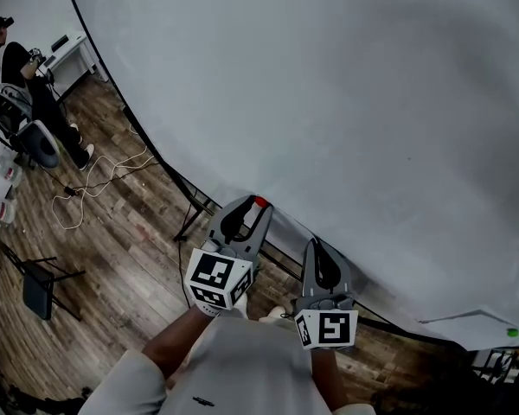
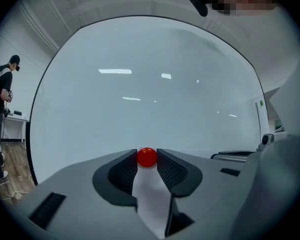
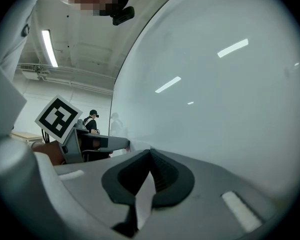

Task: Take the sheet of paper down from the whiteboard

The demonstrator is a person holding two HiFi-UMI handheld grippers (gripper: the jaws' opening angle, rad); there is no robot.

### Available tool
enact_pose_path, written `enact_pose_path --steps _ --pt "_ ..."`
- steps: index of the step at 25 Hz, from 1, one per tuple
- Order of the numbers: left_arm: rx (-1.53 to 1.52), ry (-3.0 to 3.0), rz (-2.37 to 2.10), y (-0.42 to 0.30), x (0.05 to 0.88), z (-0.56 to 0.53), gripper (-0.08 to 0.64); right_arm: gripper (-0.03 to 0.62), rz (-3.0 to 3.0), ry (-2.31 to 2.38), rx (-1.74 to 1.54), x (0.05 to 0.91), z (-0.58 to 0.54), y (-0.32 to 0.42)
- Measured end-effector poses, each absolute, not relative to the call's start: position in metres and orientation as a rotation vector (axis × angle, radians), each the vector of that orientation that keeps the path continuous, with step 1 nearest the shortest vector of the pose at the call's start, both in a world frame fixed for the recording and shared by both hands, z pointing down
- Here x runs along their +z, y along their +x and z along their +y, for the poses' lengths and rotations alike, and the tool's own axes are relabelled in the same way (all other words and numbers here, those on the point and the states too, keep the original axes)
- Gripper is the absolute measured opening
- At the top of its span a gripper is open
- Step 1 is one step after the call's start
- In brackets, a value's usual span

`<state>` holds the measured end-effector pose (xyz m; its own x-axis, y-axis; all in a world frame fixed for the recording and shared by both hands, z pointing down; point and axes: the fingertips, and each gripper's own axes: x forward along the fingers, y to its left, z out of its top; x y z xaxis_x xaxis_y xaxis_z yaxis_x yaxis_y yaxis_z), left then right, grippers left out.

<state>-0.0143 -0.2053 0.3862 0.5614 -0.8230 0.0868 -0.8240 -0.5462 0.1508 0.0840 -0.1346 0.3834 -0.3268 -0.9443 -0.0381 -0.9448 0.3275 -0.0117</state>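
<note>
Since the sheet of paper [image 1: 471,328] hung at the whiteboard's [image 1: 346,102] lower right corner, small and hard to resolve in the head view, read this loosely: it looked flat on the board with a green magnet [image 1: 512,332] on its right end.

Handling, my call: light, limp, no stiffness, creases or tears if dragged. It lay flush to the board, so there was no edge to get under. Best hold looked like a free corner or the bottom edge, away from the magnet. Either lift the magnet first or peel the sheet out from under it slowly.

Left claw [image 1: 258,206] was at the whiteboard's lower edge, well left of the sheet, nose at the board face. Jaws were at full spread. A red magnet [image 2: 147,157] sat between the tips, close to both pads, and I judged it not clamped. It's round and glossy, so likely slippery.

Right claw [image 1: 316,247] was just right of the left one, also facing the whiteboard and well apart from the sheet. Its jaws were closed tip to tip, with nothing between them.

Beyond the whiteboard's left edge there was wood floor [image 1: 130,258], a loose cable [image 1: 95,184] and a person [image 1: 22,76] seated at a counter [image 1: 69,54].
</note>
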Motion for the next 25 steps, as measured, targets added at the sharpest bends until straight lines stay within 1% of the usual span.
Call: enact_pose_path --steps 12,25 --pt "-0.002 2.621 -1.371 -0.015 0.382 -0.199 0.124 0.009 2.514 -1.821 0.027 0.378 -0.134 0.085" --pt "-0.001 2.578 -1.412 -0.048 0.388 -0.171 0.124 0.009 2.512 -1.814 0.036 0.375 -0.131 0.085"
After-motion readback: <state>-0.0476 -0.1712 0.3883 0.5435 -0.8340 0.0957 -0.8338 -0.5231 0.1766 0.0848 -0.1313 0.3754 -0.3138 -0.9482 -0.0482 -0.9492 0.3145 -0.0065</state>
